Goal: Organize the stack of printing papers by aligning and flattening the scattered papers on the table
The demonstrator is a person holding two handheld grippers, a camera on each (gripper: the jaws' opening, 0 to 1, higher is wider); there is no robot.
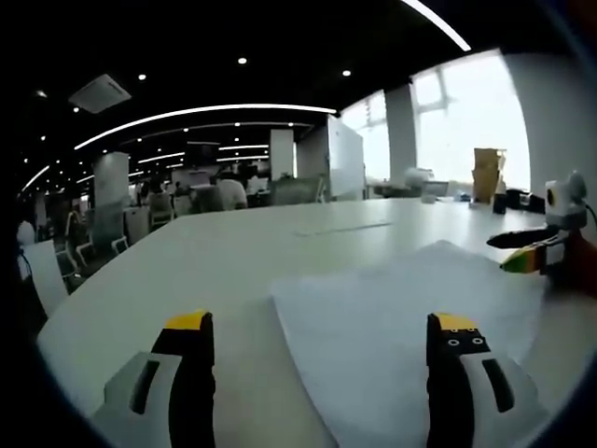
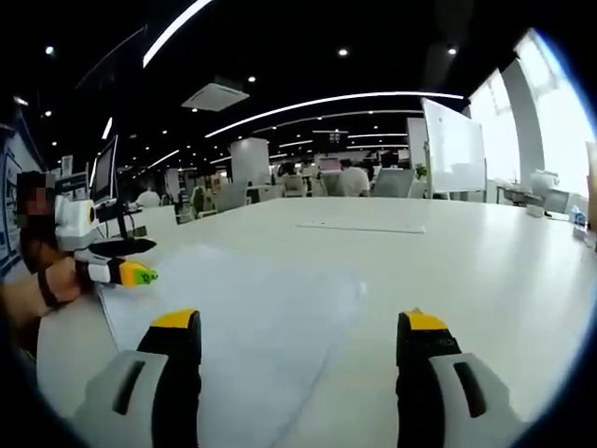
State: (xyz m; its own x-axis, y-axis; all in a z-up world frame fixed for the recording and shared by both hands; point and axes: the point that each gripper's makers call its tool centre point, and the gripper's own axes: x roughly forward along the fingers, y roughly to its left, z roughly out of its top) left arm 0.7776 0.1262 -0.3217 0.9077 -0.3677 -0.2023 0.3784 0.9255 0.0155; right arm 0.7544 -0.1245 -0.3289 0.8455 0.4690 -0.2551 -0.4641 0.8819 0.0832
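Observation:
A stack of white printing papers [image 1: 401,317] lies flat on the white table [image 1: 224,261], its near left corner pointing between my left gripper's jaws. My left gripper [image 1: 319,327] is open just above the table, with its right jaw over the sheets and nothing held. The right gripper [image 1: 499,254] comes in low at the stack's far right edge. In the right gripper view the papers [image 2: 242,299] spread out to the left and ahead. My right gripper [image 2: 300,327] is open and holds nothing. The left gripper [image 2: 147,260], held by a hand [image 2: 42,285], hovers at the papers' left edge.
A thin flat sheet [image 1: 340,227] lies farther out on the table [image 2: 466,261]. A whiteboard [image 1: 345,159], office chairs [image 1: 93,229] and seated people stand beyond the table. A brown cardboard object [image 1: 487,173] sits by the bright window. The table's rounded edge [image 1: 65,317] runs along the left.

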